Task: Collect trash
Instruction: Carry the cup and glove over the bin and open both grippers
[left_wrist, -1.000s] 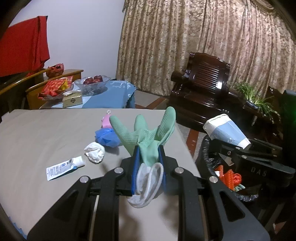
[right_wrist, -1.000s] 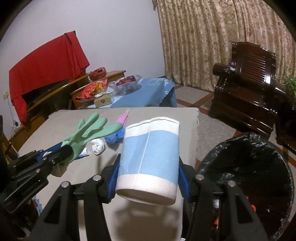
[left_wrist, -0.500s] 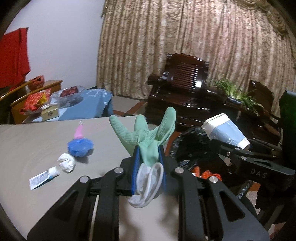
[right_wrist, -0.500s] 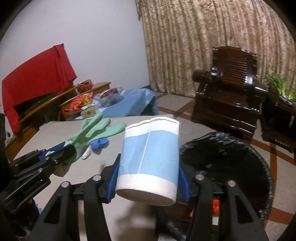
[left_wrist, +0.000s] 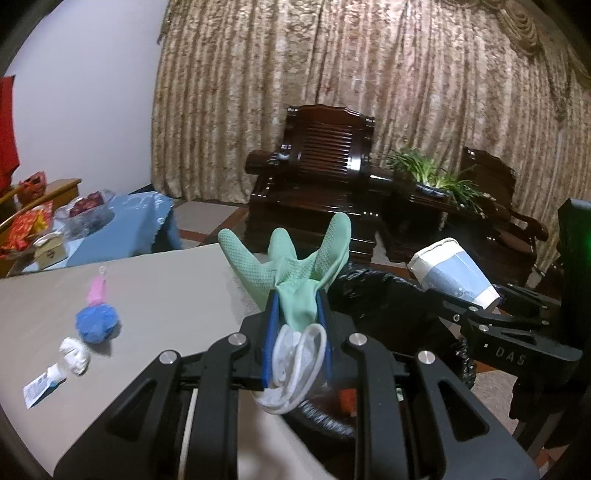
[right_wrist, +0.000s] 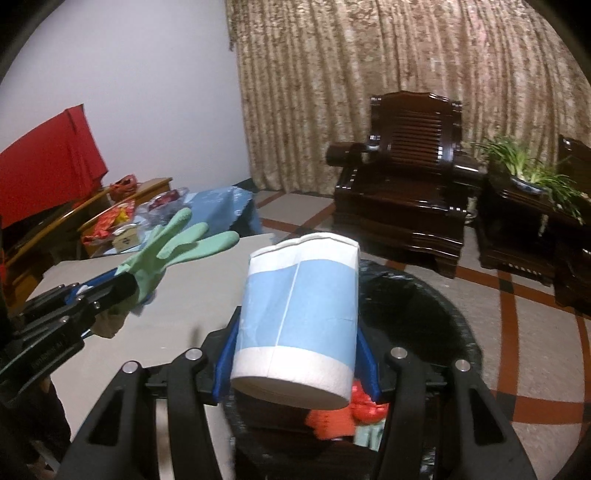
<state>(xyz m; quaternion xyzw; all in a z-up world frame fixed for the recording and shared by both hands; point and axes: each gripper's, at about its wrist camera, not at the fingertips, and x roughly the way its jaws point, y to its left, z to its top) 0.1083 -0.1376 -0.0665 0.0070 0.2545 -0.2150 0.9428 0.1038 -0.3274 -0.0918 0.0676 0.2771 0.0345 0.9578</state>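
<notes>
Right wrist view: my right tongs (right_wrist: 295, 332) pinch a paper cup (right_wrist: 297, 325) above the bin (right_wrist: 436, 314); my left tongs (left_wrist: 295, 325) clamp a green glove (left_wrist: 295, 269). Next, I judge, spread both over the bin and drop them in.

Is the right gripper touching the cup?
Touching: the right wrist view shows the right gripper with both blue pads pressed against the cup.

1. The room is dimly lit by indoor light, with a cool bluish cast on the wall (right_wrist: 155, 92).
2. Both views bulge like a fisheye; the corners are black.
3. The curtain (left_wrist: 369, 92) looks grainy and soft.
4. Glints sit on the dark wooden chair (right_wrist: 413, 166).
5. The trash bin (right_wrist: 424, 314) interior is nearly black, and its near rim is smeared.
</notes>
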